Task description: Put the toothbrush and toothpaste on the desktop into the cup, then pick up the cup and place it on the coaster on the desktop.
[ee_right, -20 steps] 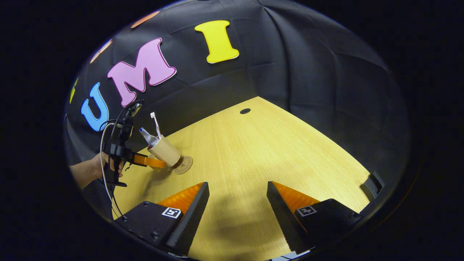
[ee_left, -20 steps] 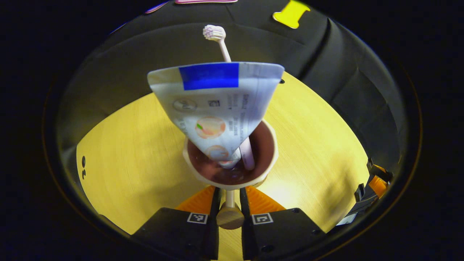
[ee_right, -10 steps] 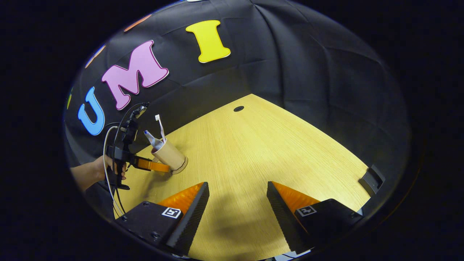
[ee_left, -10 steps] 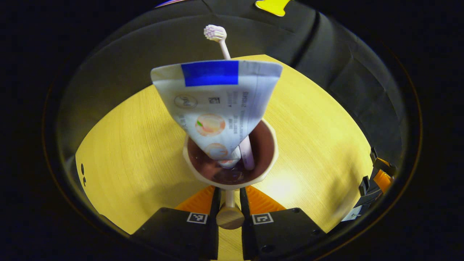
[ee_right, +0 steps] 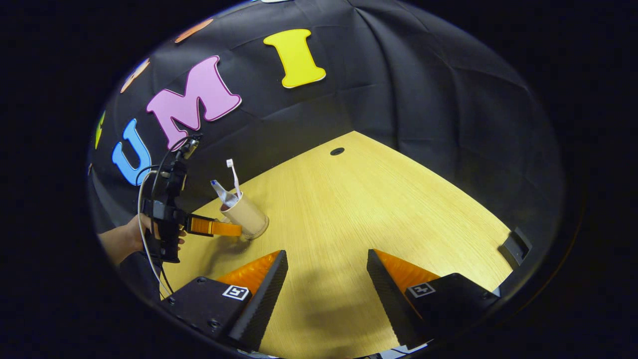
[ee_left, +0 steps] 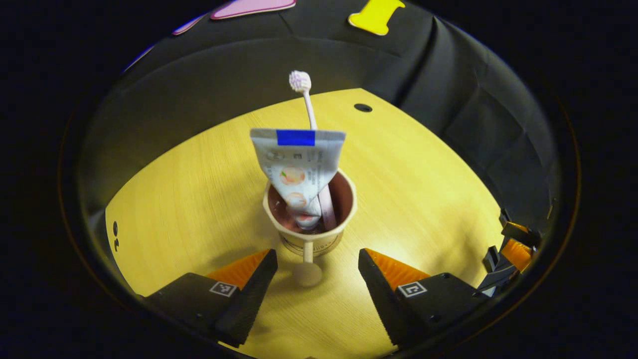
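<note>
A beige cup (ee_left: 309,230) with a dark inside stands upright on the wooden desk (ee_left: 189,184); the coaster is hidden beneath it. In the cup a white toothpaste tube (ee_left: 298,162) with a blue band leans, and a pale toothbrush (ee_left: 301,83) sticks up behind it. The cup's knobbed handle (ee_left: 307,273) points at my left gripper (ee_left: 316,257), which is open with its fingers apart on either side, touching nothing. In the right gripper view, the cup (ee_right: 246,217) sits far left, with the left gripper (ee_right: 219,228) and a hand (ee_right: 124,238) beside it. My right gripper (ee_right: 327,254) hangs open and empty.
A round cable hole (ee_right: 337,151) lies near the desk's far edge. A small black block (ee_right: 514,246) sits at the desk's right edge. The black cloth wall closes the back and sides. The right gripper (ee_left: 513,249) shows at the edge of the left gripper view.
The left gripper was shut on the cup's handle; it has opened, let go and drawn back. The cup, tilted earlier, now stands upright over the coaster. The right gripper has barely moved.
</note>
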Demonstrator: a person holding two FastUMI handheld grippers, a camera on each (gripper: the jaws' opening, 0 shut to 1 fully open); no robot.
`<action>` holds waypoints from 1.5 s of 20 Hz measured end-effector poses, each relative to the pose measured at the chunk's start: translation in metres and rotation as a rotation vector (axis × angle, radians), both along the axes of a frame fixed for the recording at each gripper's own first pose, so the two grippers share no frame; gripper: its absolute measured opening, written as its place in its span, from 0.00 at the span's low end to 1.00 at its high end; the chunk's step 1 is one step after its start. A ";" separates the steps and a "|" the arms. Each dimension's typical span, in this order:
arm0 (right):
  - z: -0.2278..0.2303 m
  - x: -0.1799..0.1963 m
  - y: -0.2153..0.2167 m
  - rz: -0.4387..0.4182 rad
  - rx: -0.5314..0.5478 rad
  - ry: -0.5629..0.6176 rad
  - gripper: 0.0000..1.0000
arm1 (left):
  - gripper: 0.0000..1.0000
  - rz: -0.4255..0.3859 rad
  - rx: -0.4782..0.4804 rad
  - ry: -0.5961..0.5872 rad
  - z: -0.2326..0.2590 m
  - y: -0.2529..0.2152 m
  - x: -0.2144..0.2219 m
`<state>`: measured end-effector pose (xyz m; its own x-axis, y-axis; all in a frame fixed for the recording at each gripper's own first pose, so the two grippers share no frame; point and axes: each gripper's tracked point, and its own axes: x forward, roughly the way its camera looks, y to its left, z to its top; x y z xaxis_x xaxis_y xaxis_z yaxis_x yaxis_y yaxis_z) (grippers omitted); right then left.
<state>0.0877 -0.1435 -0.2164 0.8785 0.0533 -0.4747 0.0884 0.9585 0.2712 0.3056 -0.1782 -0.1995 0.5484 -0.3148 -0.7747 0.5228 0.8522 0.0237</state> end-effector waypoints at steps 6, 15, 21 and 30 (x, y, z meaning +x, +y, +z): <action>0.042 0.004 0.020 0.054 -0.032 -0.077 0.98 | 0.98 0.019 -0.127 -0.220 0.094 0.019 -0.066; 0.122 -0.056 0.079 0.187 -0.066 -0.186 0.98 | 0.98 0.253 -0.267 -0.624 0.208 0.100 -0.197; 0.159 -0.126 0.103 0.235 -0.106 -0.270 0.98 | 0.98 0.377 -0.294 -0.802 0.218 0.146 -0.307; 0.164 -0.204 0.135 0.266 -0.143 -0.321 0.98 | 0.97 0.479 -0.399 -0.899 0.212 0.183 -0.399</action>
<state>-0.1158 -0.0081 -0.0520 0.9472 0.2510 -0.1994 -0.2334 0.9664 0.1078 -0.0932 0.0049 0.0120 0.9951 -0.0575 0.0802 0.0648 0.9937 -0.0919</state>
